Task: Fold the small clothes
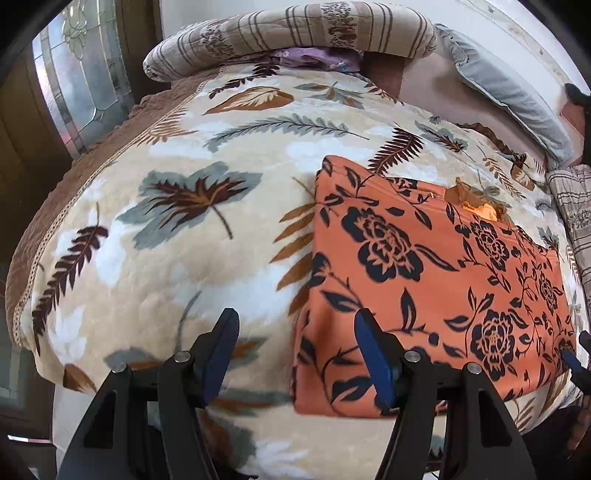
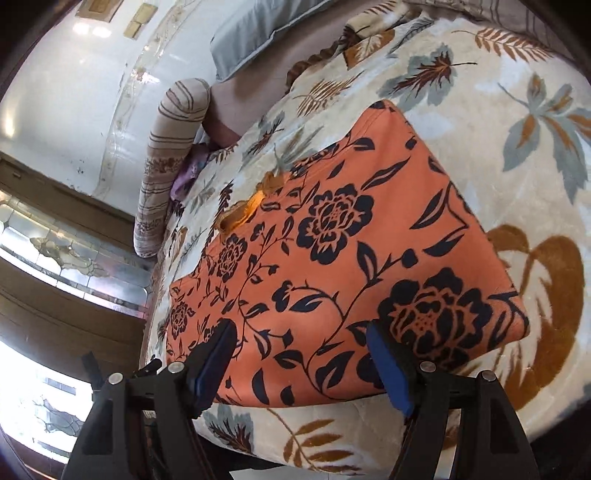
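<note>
Folded orange floral garment (image 1: 424, 280) lies flat on leaf-print blanket (image 1: 166, 221). Left gripper (image 1: 295, 354), jaws apart, grasps nothing; garment edge at its 3 o'clock. Right gripper (image 2: 301, 360) released above garment.

A: What covers the bed?

B: A plush cream blanket (image 1: 229, 155) printed with brown ferns and grey-blue leaves, edged by a brown border (image 1: 92, 155) with a pale stitched band.

A: And at the far end?

B: A rolled striped quilt (image 1: 295, 33), beige with brown lines and flower bands. Something purple (image 1: 314, 59) is tucked just under it.

A: Any pillows?

B: A grey pillow (image 1: 509, 92) leans against the white headboard (image 2: 74, 110); plain pink sheet (image 2: 258, 66) shows below it.

A: Beyond the bed?

B: A dark wooden door with leaded glass panes (image 1: 85, 81).
</note>
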The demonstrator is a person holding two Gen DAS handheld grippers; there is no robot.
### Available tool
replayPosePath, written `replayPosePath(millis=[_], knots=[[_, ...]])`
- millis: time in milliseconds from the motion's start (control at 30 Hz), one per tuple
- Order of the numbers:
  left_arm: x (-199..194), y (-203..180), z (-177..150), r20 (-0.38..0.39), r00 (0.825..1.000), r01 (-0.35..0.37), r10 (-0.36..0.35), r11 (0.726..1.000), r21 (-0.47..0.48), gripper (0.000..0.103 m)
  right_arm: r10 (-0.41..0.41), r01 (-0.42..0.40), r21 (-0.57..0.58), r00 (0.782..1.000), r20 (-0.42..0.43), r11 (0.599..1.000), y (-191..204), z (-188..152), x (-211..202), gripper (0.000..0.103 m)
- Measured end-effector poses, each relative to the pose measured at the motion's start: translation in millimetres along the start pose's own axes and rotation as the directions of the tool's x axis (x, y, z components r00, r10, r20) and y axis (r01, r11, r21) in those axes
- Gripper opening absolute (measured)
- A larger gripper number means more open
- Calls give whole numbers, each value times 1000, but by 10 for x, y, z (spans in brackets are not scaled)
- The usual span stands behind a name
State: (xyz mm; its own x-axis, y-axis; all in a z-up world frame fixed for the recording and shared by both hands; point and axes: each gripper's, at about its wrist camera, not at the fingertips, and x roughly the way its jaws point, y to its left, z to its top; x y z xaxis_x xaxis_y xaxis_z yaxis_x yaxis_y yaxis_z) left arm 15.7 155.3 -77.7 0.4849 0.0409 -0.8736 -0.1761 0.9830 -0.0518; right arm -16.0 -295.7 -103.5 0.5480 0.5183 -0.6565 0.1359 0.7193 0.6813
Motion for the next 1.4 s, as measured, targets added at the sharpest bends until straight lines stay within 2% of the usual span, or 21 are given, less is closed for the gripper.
replayPosePath(millis=[67,100,133,167,267,367,467,500,533,633,767,967,1100,1167,1267,1400], knots=[[150,-56,14,-33,998,-47,48,998,33,66,3,-3,3,1000,-2,1000,-38,-6,6,76],[295,-52,-11,-94,991,-88,91,995,39,66,3,-2,12,1000,-8,1000,-66,-9,16,76],[349,0,-48,-119,989,-87,89,996,22,68,7,-7,26,1000,-17,1000,-101,-11,41,76],[348,67,-89,-113,991,-67,64,998,-21,68,13,-12,37,1000,-22,999,-137,-16,54,76],[234,61,-60,-79,995,-64,62,998,-29,67,31,-30,43,999,-18,999,-188,-20,49,76],[142,-65,125,-28,999,-38,38,999,3,67,32,-32,39,999,-16,999,-183,-13,78,76],[302,-173,357,-31,999,-39,40,999,31,68,31,-31,30,999,-15,999,-173,4,92,76],[423,-200,425,-50,997,-53,54,998,34,68,37,-36,33,999,-15,999,-185,10,94,76],[621,-200,499,-82,991,-101,104,994,37,70,41,-40,37,999,-16,999,-191,16,99,76],[859,-108,597,-81,984,-156,156,988,7,75,63,-62,63,998,-14,996,-231,38,101,76],[739,-64,658,-61,985,-164,163,986,-10,75,48,-49,65,999,18,997,-222,43,13,76],[182,-107,431,58,991,-116,118,993,-34,75,52,-61,88,993,109,994,-133,-111,-358,76],[-61,-293,220,106,991,-78,78,997,-9,75,59,-72,186,995,76,980,-260,-417,-416,77],[-98,-462,118,112,992,-55,51,998,39,75,45,-56,248,998,51,967,-378,-512,-369,77],[-113,-696,-26,99,994,-50,41,994,97,75,36,-57,295,996,77,954,-490,-490,-399,77],[-195,-843,-145,97,995,-26,16,994,104,75,-7,-23,308,995,96,951,-572,-437,-444,77]])
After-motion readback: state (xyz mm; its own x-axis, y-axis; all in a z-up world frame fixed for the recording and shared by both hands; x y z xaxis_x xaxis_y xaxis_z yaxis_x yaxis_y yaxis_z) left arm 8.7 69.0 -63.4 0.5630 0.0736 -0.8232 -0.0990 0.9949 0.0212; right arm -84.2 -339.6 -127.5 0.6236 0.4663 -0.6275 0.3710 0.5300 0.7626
